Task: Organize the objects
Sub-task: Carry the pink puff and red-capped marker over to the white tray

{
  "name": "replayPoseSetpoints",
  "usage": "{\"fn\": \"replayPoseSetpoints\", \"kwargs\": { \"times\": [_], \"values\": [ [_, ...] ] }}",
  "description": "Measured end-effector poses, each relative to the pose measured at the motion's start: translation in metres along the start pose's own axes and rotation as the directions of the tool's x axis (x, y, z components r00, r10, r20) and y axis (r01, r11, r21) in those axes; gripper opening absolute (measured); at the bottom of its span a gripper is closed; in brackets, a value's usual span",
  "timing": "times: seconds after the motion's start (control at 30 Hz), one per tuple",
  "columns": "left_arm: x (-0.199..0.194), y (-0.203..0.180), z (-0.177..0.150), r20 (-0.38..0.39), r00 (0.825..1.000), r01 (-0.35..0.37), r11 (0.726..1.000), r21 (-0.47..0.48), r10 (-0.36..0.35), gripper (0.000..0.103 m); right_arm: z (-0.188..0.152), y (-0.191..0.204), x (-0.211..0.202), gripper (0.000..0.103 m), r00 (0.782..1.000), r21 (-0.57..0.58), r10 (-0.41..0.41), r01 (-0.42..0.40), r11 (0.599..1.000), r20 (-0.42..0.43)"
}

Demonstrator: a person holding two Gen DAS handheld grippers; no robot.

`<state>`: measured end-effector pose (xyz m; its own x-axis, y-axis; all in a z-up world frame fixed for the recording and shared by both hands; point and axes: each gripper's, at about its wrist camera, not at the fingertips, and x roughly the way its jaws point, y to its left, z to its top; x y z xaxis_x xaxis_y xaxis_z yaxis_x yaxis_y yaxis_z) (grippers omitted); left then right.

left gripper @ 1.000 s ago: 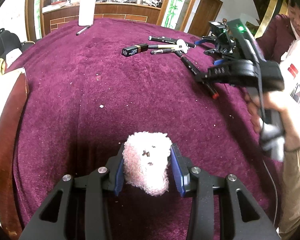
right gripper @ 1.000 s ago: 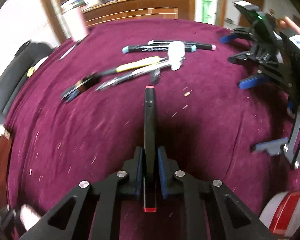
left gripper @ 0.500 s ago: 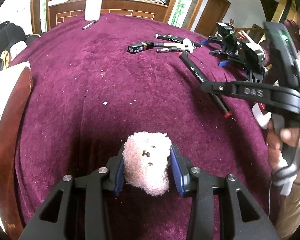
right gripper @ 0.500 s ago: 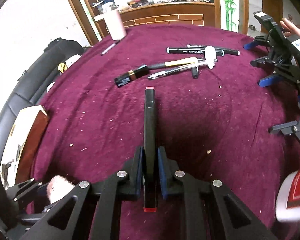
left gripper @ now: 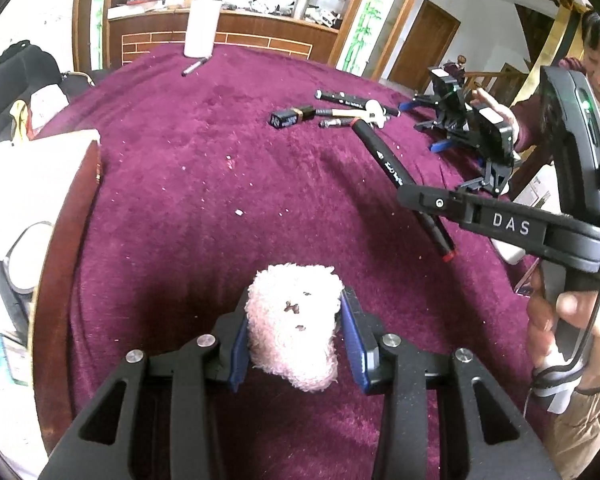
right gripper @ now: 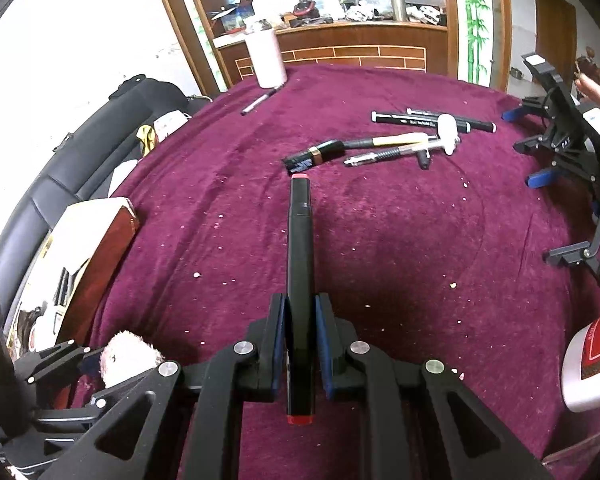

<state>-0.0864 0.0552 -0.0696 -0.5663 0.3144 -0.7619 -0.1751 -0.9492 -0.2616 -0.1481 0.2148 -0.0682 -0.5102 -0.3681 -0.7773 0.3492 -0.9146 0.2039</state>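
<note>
Two grips on: my left tool [left gripper: 294,330] clenches the pink puff [left gripper: 292,320], my right tool [right gripper: 300,330] clamps the black marker [right gripper: 299,248] above the purple counter [right gripper: 400,248].

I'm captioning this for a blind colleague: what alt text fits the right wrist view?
The right tool clamps a black marker with red ends above a purple cloth-covered table. Farther off lies a cluster of pens; at lower left, the left tool grips a fluffy pink object.
</note>
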Motion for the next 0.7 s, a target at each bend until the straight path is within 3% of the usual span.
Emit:
{"fn": "replayPoseSetpoints", "kwargs": {
  "times": [0.7],
  "values": [
    [-0.037, 0.014, 0.004, 0.056, 0.998, -0.002, 1.0, -0.013, 0.002, 0.039, -0.004, 0.03, -0.014, 0.015, 1.0, -0.034, 0.02, -0.019, 0.999, 0.024]
  ]
}}
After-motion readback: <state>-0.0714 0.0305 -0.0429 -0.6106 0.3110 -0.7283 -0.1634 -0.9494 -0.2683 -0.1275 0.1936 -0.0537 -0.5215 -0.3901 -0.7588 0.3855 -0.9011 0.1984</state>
